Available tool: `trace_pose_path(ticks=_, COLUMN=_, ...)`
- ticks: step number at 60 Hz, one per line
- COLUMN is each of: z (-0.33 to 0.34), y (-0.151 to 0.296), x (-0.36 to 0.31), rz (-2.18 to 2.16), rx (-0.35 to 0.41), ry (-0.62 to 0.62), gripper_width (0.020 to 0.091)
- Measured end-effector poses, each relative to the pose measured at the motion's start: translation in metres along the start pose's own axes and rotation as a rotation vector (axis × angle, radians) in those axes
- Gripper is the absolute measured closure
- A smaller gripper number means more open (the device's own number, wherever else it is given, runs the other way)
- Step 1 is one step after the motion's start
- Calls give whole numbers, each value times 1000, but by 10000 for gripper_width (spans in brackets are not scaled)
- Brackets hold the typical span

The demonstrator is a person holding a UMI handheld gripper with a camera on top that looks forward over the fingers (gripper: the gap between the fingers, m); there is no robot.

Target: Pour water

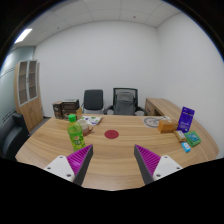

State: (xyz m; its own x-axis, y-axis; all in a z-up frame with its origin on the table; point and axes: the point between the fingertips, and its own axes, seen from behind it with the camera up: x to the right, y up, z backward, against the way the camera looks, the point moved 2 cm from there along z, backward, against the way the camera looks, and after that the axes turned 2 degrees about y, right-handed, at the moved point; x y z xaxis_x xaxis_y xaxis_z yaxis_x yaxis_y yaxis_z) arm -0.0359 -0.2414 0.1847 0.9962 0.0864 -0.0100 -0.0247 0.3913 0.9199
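A green bottle (75,132) with a yellow cap stands upright on the wooden table (112,150), just ahead of my left finger (79,160). A red round coaster or lid (111,133) lies further out, in line with the gap between the fingers. My gripper (113,162) is open, its purple pads wide apart, with only bare table between them. It touches nothing.
At the right of the table are a purple box (186,119), an orange packet (167,127), a small bottle (184,146) and a plate (152,122). Papers (92,121) lie at the far left. Office chairs (124,100) stand behind the table; a cabinet (29,92) is at the left wall.
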Motion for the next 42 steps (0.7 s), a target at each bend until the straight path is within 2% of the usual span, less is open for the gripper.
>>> trace_pose_path(ticks=4, z=-3, y=0, x=-22, rz=-8, rx=12, ry=55, gripper_width=250)
trace_pose_path(ticks=10, z=-40, y=-8, x=-89, rz=-4, rx=57, ry=103, gripper_width=251)
trace_pose_path(ticks=14, z=-63, y=-13, x=-118, rz=5, rx=59, ry=117, gripper_width=245)
trace_pose_path(ticks=25, z=-134, y=-22, x=-153, rz=17, rx=66, ry=59, gripper_width=246)
trace_pose_path(ticks=33, z=-177, y=-18, x=-151, rz=42, rx=109, ry=-11, gripper_width=248)
trace_pose_path(ticks=37, z=-193, y=-21, x=-152, rz=27, rx=112, ry=-18, gripper_width=283)
trace_pose_path(ticks=42, z=-206, y=-21, x=-150, rz=26, rx=132, ry=-38, gripper_width=394)
